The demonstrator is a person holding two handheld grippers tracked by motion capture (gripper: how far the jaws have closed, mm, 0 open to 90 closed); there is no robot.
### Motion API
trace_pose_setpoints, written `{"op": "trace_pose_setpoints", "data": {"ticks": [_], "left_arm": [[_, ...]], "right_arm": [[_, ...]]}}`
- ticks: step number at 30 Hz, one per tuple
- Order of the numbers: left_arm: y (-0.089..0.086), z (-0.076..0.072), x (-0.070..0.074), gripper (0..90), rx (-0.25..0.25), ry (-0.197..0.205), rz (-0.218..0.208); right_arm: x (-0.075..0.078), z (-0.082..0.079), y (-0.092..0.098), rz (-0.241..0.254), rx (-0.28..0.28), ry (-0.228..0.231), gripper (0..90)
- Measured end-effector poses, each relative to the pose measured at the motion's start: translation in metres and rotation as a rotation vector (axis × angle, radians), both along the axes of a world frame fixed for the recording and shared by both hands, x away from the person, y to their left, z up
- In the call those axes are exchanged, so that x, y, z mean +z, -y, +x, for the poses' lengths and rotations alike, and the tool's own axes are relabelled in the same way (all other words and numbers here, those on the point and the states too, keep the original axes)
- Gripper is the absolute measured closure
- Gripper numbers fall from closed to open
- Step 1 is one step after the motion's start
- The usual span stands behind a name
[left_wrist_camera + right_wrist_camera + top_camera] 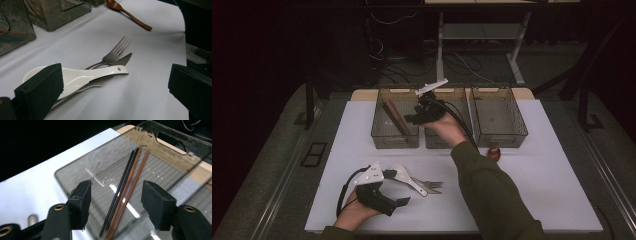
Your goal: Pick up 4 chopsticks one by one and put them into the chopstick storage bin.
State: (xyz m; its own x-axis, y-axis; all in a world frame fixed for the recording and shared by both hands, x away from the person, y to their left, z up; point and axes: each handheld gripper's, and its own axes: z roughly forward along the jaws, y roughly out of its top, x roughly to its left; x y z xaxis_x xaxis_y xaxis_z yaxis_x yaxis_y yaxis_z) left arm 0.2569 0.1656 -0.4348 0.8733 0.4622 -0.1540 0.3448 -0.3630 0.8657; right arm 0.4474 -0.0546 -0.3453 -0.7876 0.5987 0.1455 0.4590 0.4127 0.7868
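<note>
On the white table [552,150], my right gripper [116,202] hangs open and empty above the chopsticks [125,192] lying in the left bin [395,120], so I should lift straight up, not bumping its wall.

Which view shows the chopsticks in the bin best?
The right gripper view: the chopsticks lie in plain sight on the bin floor, two black and two reddish-brown, side by side. The high view shows them as a small brown streak in the leftmost bin. In the left gripper view I cannot make them out.
</note>
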Motion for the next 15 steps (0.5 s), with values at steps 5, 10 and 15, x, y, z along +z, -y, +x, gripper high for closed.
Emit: {"op": "trace_pose_setpoints", "data": {"ticks": [5,10,15], "left_arm": [[-0.001,0.001,-0.001,0.0,0.003,-0.001,-0.004],[0.000,0.004,-0.002,0.0,0.010,-0.010,-0.008],[0.002,0.005,-0.001,0.0,0.003,-0.007,0.000]], "right_arm": [[0.004,-0.017,0.031,0.041,0.027,-0.001,36.9],[0.002,-0.034,0.060,0.075,0.034,0.009,35.3],[-0.007,-0.052,0.088,0.084,0.020,0.027,32.7]]}}
